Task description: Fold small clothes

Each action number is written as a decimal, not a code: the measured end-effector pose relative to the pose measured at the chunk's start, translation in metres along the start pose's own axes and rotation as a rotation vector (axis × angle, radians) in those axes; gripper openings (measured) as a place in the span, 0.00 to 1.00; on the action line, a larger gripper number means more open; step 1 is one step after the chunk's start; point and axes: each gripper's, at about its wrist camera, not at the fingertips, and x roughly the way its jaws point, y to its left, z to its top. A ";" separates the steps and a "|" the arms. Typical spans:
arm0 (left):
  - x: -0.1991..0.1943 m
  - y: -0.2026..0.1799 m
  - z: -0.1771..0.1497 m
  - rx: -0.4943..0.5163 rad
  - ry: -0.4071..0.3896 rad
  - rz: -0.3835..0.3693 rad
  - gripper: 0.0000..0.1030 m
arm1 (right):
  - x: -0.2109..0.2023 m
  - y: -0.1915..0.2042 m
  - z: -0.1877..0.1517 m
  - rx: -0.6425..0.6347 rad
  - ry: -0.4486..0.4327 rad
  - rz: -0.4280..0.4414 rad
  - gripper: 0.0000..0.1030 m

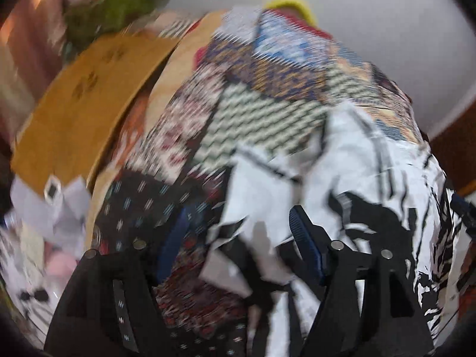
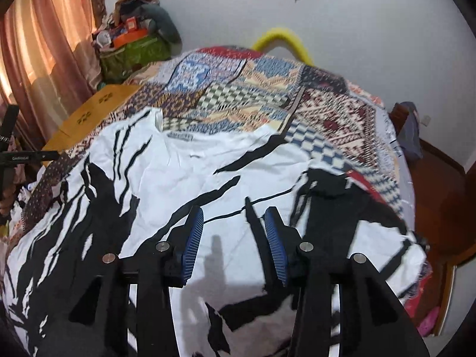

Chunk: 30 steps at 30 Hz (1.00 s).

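Right wrist view: a bed covered by a patchwork quilt (image 2: 255, 95) fills the middle of the frame. Spread flat on the quilt, across the lower and middle left of the frame, lies a white T-shirt with black streaks (image 2: 184, 172), its neck opening toward the upper left centre and one sleeve reaching to the right. A pale wall occupies the upper frame; pink curtains (image 2: 44, 35) hang at the upper left. A brown cardboard sheet (image 2: 92, 110) lies at the quilt's left edge, and a green bag (image 2: 134, 53) heaped with items stands above it. A yellow curved tube (image 2: 285, 37) rises behind the bed at upper centre. The right tongs (image 2: 235, 223) sit at lower centre, blue pads partly apart, over the shirt's white cloth with nothing gripped between them.

Left wrist view: heavily motion-blurred. The quilt (image 1: 267, 101) runs from centre to upper right; the T-shirt (image 1: 372, 184) lies at lower right, one folded white edge reaching to centre. The cardboard sheet (image 1: 89, 104) is at left. The left tongs (image 1: 238, 229) stand wide apart at the bottom of the frame; white cloth lies between the fingers, but the pads do not press on it.
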 end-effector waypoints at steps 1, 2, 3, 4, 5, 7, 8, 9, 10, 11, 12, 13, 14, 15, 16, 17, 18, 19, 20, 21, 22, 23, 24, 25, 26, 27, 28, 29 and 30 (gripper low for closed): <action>0.007 0.010 -0.003 -0.031 0.023 -0.010 0.68 | 0.007 0.002 0.000 -0.003 0.012 -0.003 0.38; 0.014 0.016 -0.006 -0.055 0.044 -0.026 0.68 | 0.013 0.002 -0.001 -0.004 0.023 -0.006 0.38; 0.019 0.018 -0.009 -0.069 0.058 -0.036 0.68 | 0.019 0.003 -0.001 -0.001 0.036 -0.009 0.38; 0.028 0.021 -0.011 -0.081 0.078 -0.049 0.68 | 0.024 0.003 -0.002 0.004 0.048 -0.011 0.38; 0.032 0.020 -0.012 -0.078 0.083 -0.050 0.68 | 0.031 0.002 -0.003 0.011 0.063 -0.013 0.38; 0.039 0.011 -0.013 -0.028 0.072 -0.030 0.68 | 0.040 -0.001 -0.007 0.029 0.088 -0.010 0.38; 0.040 0.006 -0.014 -0.001 0.065 -0.022 0.66 | 0.042 -0.001 -0.009 0.034 0.093 -0.009 0.38; 0.042 -0.001 -0.014 0.028 0.059 -0.014 0.60 | 0.044 -0.002 -0.011 0.041 0.098 -0.006 0.38; 0.046 -0.008 -0.014 0.058 0.060 -0.003 0.57 | 0.043 -0.003 -0.013 0.045 0.098 -0.003 0.38; 0.051 -0.013 -0.013 0.073 0.071 -0.005 0.47 | 0.042 -0.003 -0.014 0.049 0.094 0.001 0.38; 0.057 -0.017 -0.013 0.083 0.087 -0.012 0.41 | 0.041 -0.004 -0.014 0.055 0.092 0.005 0.40; 0.061 -0.020 -0.013 0.088 0.087 -0.011 0.39 | 0.039 -0.004 -0.015 0.060 0.092 0.007 0.40; 0.064 -0.020 -0.013 0.091 0.085 -0.013 0.33 | 0.038 -0.004 -0.015 0.065 0.092 0.009 0.40; 0.066 -0.022 -0.012 0.091 0.082 -0.021 0.23 | 0.036 -0.004 -0.016 0.068 0.092 0.010 0.40; 0.066 -0.021 -0.011 0.076 0.082 -0.032 0.15 | 0.035 -0.003 -0.017 0.066 0.092 0.011 0.40; 0.066 -0.019 -0.010 0.059 0.086 -0.025 0.04 | 0.033 -0.002 -0.018 0.062 0.091 0.013 0.40; 0.067 -0.017 -0.007 0.049 0.089 -0.018 0.03 | 0.030 -0.002 -0.018 0.058 0.089 0.015 0.40; 0.061 -0.016 -0.006 0.051 0.076 -0.008 0.03 | 0.029 -0.001 -0.019 0.054 0.089 0.016 0.40; 0.054 -0.018 -0.005 0.063 0.049 0.010 0.03 | 0.026 0.001 -0.020 0.048 0.089 0.018 0.40; 0.043 -0.020 -0.003 0.077 0.016 0.024 0.03 | 0.023 0.002 -0.021 0.042 0.084 0.020 0.40; 0.033 -0.022 -0.001 0.082 -0.009 0.022 0.03 | 0.019 0.003 -0.022 0.037 0.078 0.022 0.40; 0.016 -0.024 0.002 0.082 -0.044 0.014 0.03 | 0.016 0.004 -0.022 0.033 0.074 0.024 0.40; 0.003 -0.026 0.006 0.082 -0.071 0.010 0.03 | 0.012 0.005 -0.023 0.029 0.069 0.025 0.40; -0.019 -0.032 0.011 0.090 -0.117 0.010 0.03 | 0.009 0.007 -0.023 0.023 0.063 0.024 0.40; -0.035 -0.039 0.014 0.103 -0.153 0.008 0.03 | 0.006 0.009 -0.023 0.019 0.057 0.022 0.40; -0.053 -0.048 0.017 0.122 -0.189 -0.005 0.03 | 0.003 0.011 -0.023 0.013 0.052 0.021 0.40; -0.067 -0.056 0.019 0.137 -0.212 -0.026 0.03 | -0.001 0.013 -0.023 0.009 0.045 0.023 0.40; -0.082 -0.068 0.021 0.162 -0.237 -0.051 0.03 | -0.004 0.014 -0.023 0.008 0.039 0.028 0.40; -0.095 -0.082 0.020 0.190 -0.257 -0.070 0.03 | -0.009 0.016 -0.022 0.008 0.030 0.034 0.40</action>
